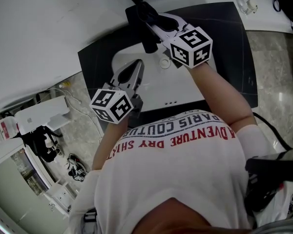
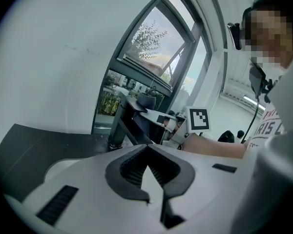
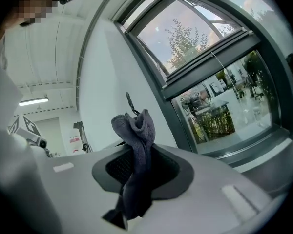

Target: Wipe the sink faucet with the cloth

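Note:
The black faucet [image 1: 148, 42] stands at the back of the white sink [image 1: 185, 87]; in the left gripper view the faucet [image 2: 120, 121] rises from the counter. My right gripper [image 1: 150, 17] is shut on a grey cloth [image 1: 143, 9] and holds it at the faucet's top. In the right gripper view the cloth [image 3: 136, 130] sticks up out of the shut gripper [image 3: 136, 155], and the faucet is hidden. My left gripper [image 1: 133, 72] hangs over the basin's left side, shut and empty, also seen as gripper [image 2: 146, 150]. From there the cloth [image 2: 146, 101] shows on the faucet.
A black counter [image 1: 224, 38] surrounds the sink, with a drain [image 1: 165, 63] in the basin. A white wall [image 1: 44, 38] runs along the left and a window [image 3: 219, 82] stands behind. Small white items [image 1: 249, 5] sit at the counter's far right corner.

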Tool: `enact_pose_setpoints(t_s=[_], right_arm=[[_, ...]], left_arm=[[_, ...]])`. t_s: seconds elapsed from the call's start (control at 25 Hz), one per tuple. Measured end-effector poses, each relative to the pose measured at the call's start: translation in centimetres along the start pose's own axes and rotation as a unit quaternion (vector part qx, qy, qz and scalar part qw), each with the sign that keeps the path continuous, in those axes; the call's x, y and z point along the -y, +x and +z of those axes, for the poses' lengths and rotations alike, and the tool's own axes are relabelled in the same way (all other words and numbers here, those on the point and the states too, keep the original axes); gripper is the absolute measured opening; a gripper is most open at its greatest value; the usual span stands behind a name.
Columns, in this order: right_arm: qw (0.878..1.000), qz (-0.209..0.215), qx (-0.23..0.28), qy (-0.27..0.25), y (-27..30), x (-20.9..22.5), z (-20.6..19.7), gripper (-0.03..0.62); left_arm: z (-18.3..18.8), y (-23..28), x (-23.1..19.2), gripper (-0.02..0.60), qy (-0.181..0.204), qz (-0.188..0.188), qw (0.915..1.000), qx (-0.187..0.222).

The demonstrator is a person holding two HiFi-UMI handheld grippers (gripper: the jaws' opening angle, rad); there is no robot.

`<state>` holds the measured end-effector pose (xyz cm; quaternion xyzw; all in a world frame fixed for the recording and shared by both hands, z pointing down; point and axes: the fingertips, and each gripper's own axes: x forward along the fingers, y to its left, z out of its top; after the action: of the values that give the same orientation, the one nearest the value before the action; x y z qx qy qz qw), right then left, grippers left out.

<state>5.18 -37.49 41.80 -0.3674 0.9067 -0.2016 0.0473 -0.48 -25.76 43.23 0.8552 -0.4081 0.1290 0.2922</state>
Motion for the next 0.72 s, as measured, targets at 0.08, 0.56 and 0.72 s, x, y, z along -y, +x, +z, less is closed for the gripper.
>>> enact_pose_setpoints(t_s=[0.08,0.56,0.72], right_arm=[[1.000,0.000,0.002,0.004,0.2,0.3,0.4,0.077],[0.999,0.008,0.016,0.041,1.7,2.3,3.2,0.077],[0.998,0.012,0.038,0.049,1.2,2.7,5.0,0.077]], left_arm=[[0.1,0.0,0.0,0.002,0.002,-0.001,1.0000,0.000],[0.1,-0.1,-1.1,0.002,-0.007,0.005,1.0000,0.004],[0.1,-0.1,-1.9,0.002,-0.007,0.009,0.9999,0.004]])
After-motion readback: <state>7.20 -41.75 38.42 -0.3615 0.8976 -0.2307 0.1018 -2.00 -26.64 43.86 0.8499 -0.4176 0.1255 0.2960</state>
